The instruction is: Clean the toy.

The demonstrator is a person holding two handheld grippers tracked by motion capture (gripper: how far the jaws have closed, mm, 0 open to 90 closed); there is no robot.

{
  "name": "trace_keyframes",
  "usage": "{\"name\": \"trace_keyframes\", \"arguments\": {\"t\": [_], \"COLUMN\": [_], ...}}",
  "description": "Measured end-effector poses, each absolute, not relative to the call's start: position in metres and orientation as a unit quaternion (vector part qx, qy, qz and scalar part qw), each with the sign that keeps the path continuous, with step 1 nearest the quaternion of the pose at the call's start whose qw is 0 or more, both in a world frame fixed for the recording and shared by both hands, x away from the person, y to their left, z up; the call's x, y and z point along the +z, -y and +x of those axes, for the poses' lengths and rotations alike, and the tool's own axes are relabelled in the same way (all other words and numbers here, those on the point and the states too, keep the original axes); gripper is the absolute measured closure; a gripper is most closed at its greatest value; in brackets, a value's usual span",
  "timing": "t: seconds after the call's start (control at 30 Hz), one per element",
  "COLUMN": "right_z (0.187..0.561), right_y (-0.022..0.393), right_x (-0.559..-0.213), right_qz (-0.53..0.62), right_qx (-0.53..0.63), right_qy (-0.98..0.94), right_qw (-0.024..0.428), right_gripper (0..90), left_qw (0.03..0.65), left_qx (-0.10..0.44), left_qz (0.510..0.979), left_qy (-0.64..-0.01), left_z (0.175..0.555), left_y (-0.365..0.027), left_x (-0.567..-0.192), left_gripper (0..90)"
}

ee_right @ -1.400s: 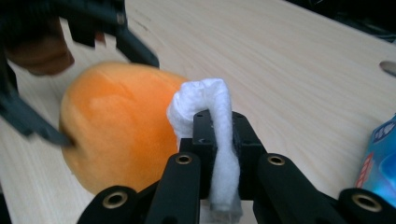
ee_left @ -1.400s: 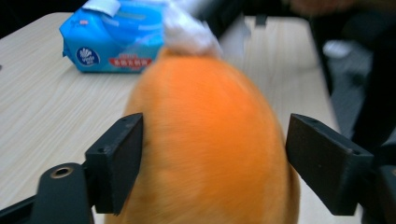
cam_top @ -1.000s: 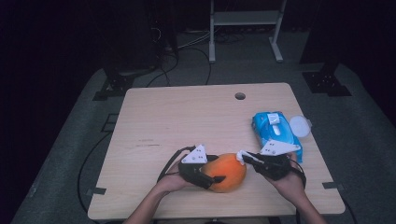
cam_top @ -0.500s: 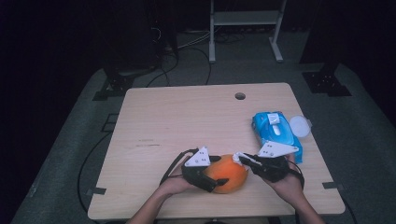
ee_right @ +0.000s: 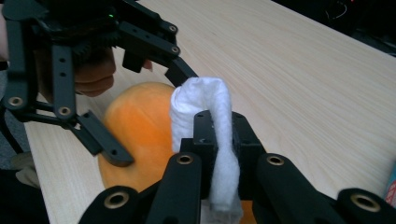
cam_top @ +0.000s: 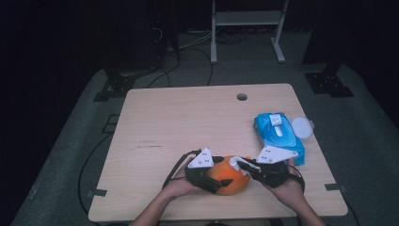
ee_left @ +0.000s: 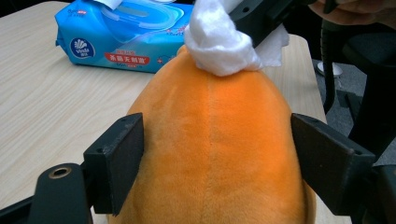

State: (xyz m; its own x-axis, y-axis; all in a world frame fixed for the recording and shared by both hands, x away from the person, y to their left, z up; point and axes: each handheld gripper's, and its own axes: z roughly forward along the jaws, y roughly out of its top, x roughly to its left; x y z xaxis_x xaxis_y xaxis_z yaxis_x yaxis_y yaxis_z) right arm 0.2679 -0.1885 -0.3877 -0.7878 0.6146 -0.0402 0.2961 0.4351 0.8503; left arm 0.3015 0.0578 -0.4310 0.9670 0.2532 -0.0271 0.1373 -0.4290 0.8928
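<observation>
An orange plush toy [cam_top: 231,182] lies near the table's front edge. My left gripper [cam_top: 221,176] holds it from the left, with a pad touching each flank [ee_left: 116,158]. Its jaws have just been opening, and the toy [ee_left: 215,149] is still between them. My right gripper [cam_top: 242,165] comes in from the right, shut on a folded white wipe [ee_right: 210,112]. The wipe [ee_left: 217,42] rests on the toy's top end. In the right gripper view the toy [ee_right: 140,126] lies behind the wipe, with the left gripper [ee_right: 149,116] around it.
A blue pack of wet wipes [cam_top: 277,134] lies at the table's right edge, and a white round lid [cam_top: 301,127] sits beside it. The wooden table [cam_top: 188,122] has a cable hole [cam_top: 242,97] at the back. Dark floor and stands surround it.
The left gripper's jaws have spread a little around the toy. The right gripper has shifted slightly, keeping the wipe on the toy. The left hand has stayed put.
</observation>
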Motion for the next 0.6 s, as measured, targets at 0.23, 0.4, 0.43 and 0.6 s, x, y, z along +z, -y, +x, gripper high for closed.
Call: {"name": "trace_keyframes", "arguments": {"t": [0.23,0.4,0.43,0.6], "right_z": [0.284,0.283,0.281,0.268], "right_y": [0.216,0.212,0.209,0.189], "right_x": [-0.399,-0.397,-0.396,-0.387], "right_qz": [0.322,0.317,0.313,0.277], "right_qx": [0.445,0.441,0.441,0.45], "right_qy": [-0.82,-0.822,-0.824,-0.829], "right_qw": [0.164,0.169,0.171,0.183], "right_gripper": [82.9,82.9,82.9,82.8], "left_qw": [0.523,0.52,0.519,0.51], "left_qx": [0.033,0.033,0.038,0.064], "left_qz": [0.842,0.845,0.846,0.85], "left_qy": [-0.129,-0.122,-0.12,-0.114], "left_z": [0.311,0.308,0.306,0.297], "left_y": [-0.069,-0.065,-0.062,-0.049], "left_x": [-0.427,-0.428,-0.428,-0.425], "left_gripper": [11.9,18.2,20.2,20.3]}}
